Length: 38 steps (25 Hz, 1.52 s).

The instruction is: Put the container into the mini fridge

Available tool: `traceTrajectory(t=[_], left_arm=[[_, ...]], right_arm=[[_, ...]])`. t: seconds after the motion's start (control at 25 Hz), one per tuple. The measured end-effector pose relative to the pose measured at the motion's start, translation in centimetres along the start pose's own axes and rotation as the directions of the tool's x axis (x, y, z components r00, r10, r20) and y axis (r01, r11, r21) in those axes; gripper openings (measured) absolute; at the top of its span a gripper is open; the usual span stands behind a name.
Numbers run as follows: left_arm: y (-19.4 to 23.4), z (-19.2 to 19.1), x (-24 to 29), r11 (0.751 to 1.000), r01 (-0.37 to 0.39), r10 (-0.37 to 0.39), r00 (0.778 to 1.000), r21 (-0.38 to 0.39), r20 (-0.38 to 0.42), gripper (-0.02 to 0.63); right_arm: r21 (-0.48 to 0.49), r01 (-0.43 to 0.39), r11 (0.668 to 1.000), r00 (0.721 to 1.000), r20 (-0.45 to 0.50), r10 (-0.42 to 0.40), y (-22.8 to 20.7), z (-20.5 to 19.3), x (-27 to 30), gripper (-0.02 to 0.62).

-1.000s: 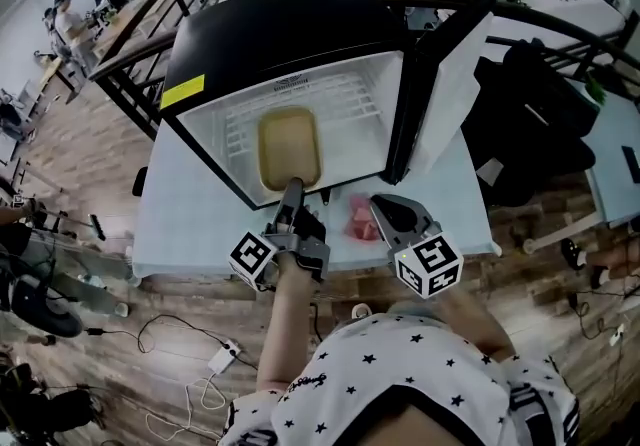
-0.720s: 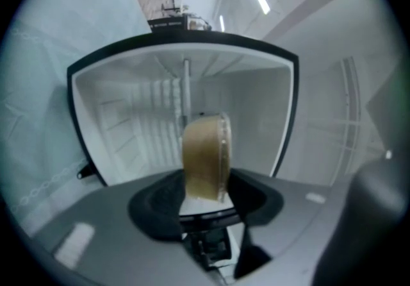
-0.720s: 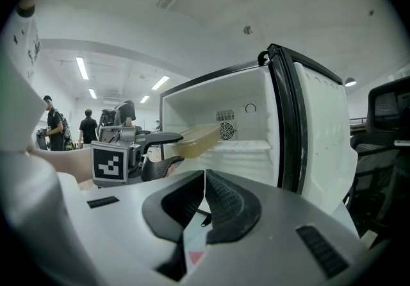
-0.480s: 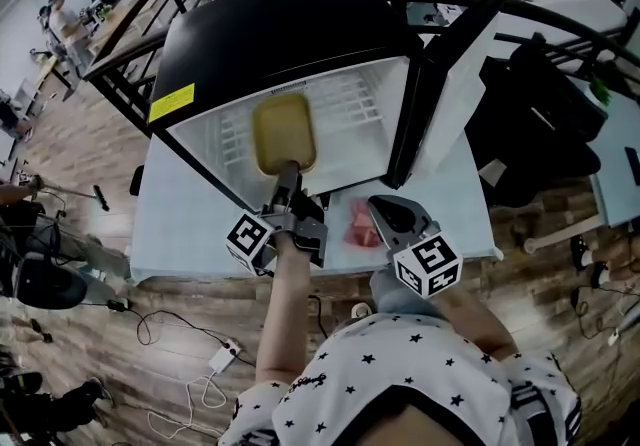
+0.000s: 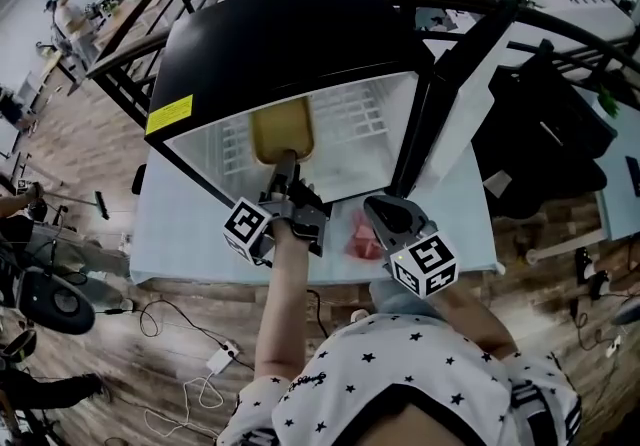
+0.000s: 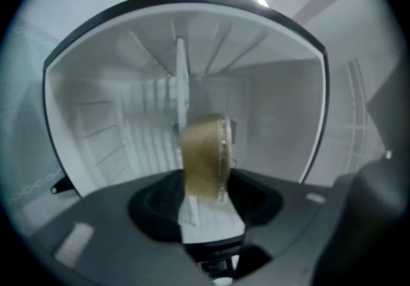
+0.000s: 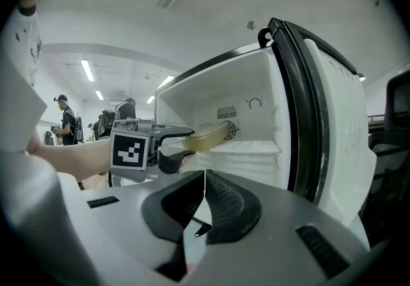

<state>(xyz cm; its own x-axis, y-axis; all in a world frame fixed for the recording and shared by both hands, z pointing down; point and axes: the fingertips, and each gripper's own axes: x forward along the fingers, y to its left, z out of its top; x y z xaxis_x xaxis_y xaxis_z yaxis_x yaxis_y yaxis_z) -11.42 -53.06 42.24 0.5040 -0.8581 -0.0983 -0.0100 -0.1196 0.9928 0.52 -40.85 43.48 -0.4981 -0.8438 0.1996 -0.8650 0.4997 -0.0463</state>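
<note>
A shallow yellowish container (image 5: 281, 130) hangs in the open mouth of the black-topped mini fridge (image 5: 290, 29), above its white wire shelf (image 5: 350, 119). My left gripper (image 5: 284, 166) is shut on the container's near edge. In the left gripper view the container (image 6: 204, 156) shows edge-on between the jaws, with the fridge's white interior (image 6: 122, 124) behind it. My right gripper (image 5: 388, 217) rests low over the table, jaws together and empty. From the right gripper (image 7: 204, 179) view, the left gripper (image 7: 182, 139) reaches the container (image 7: 208, 134) in over the shelf (image 7: 253, 147).
The fridge door (image 5: 455, 84) stands open to the right. A small red object (image 5: 358, 232) lies on the pale table (image 5: 190, 234) just left of my right gripper. A black railing and people at desks are far off at the upper left.
My left gripper has carried the container farther into the fridge, from the front lip to over the shelf. The right gripper has stayed about where it was.
</note>
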Motion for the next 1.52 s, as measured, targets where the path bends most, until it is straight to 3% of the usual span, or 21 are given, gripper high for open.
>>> traceTrajectory(t=[0.44, 0.6, 0.72, 1.04, 1.16, 1.28, 1.36, 1.52], left_arm=[[0.1, 0.4, 0.9, 1.000, 0.004, -0.004, 1.000, -0.003, 0.016, 0.209], [-0.9, 0.2, 0.9, 0.998, 0.055, -0.055, 0.999, 0.034, -0.002, 0.285], [-1.2, 0.1, 0.5, 0.997, 0.063, -0.063, 0.998, 0.046, -0.012, 0.304], [-1.7, -1.3, -1.7, 0.980, 0.065, -0.050, 0.995, 0.186, -0.089, 0.319], [-2.0, -2.5, -3.1, 0.949, 0.074, -0.034, 0.990, 0.305, -0.136, 0.318], [-2.1, -3.8, -4.8, 0.896, 0.078, -0.003, 0.985, 0.436, -0.170, 0.307], [-1.9, -4.5, -6.1, 0.846, 0.068, 0.030, 0.984, 0.528, -0.175, 0.272], [-1.4, -5.7, -8.8, 0.711, 0.018, 0.113, 0.984, 0.702, -0.140, 0.186]], right_arm=[[0.006, 0.004, 1.000, 1.000, 0.002, -0.004, -0.7, -0.7, 0.3, 0.021], [0.010, 0.000, 1.000, 1.000, -0.001, 0.000, -0.3, -0.7, 0.3, 0.021], [0.012, 0.001, 1.000, 1.000, -0.002, -0.001, 0.0, -0.9, 0.2, 0.021], [0.022, 0.024, 0.999, 1.000, 0.004, -0.024, 1.4, -1.1, -0.9, 0.021], [0.025, 0.030, 0.999, 1.000, 0.009, -0.030, 2.1, -1.3, -1.6, 0.021], [0.022, 0.024, 0.999, 1.000, 0.014, -0.024, 2.9, -1.5, -2.2, 0.021], [0.020, 0.016, 1.000, 1.000, 0.019, -0.016, 3.5, -1.4, -2.6, 0.021], [0.021, -0.003, 1.000, 0.999, 0.033, 0.003, 4.4, -1.3, -3.5, 0.021]])
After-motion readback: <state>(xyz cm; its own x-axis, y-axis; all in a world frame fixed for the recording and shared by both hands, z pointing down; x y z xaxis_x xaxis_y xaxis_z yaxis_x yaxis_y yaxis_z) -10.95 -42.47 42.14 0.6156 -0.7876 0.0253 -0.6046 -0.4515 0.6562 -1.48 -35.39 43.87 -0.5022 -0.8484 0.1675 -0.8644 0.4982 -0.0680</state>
